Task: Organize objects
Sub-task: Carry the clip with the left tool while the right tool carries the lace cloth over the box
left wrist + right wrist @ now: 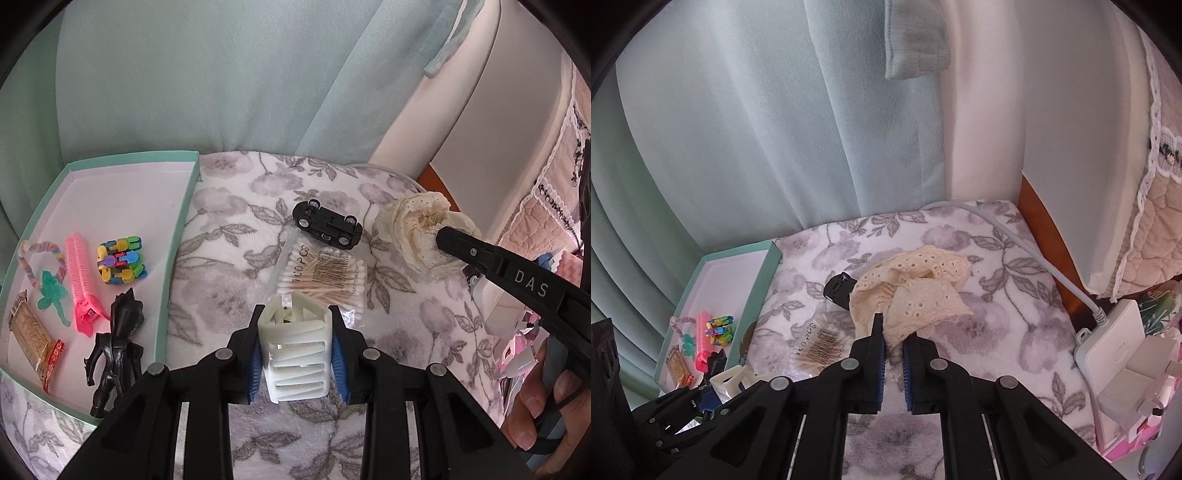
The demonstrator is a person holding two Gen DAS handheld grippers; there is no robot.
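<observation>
White slotted plastic, in the form of a single small holder (295,350), was seen clamped between the blue pads of the left gripper (298,363), its open top tilted away from the camera. One cream eyelet-lace scrunchie (916,291) was pinched at its lower edge by the right gripper (894,338), whose jaws were drawn nearly together on the ruffled fabric; the rest of it was bunched loosely beyond the fingertips. A person's hand (535,410) was visible on that gripper's handle.

One shallow mint-green cardboard tray (181,221) with a white floor was taken as landmark. Six things were counted inside it: a pastel braided cord loop (33,258), a translucent green figure (53,295), a pink ridged clip (79,280), a multicoloured linked block toy (120,264), a gold-wrapped packet (31,332) and a black figurine (118,343).

Right of the tray, on the grey-flowered plush cloth (229,229), one clear bag of cotton swabs (325,280) and one black toy car (327,223), overturned, were lying. The holder was held just right of the tray's near corner, the scrunchie well to its right, beyond the car.
</observation>
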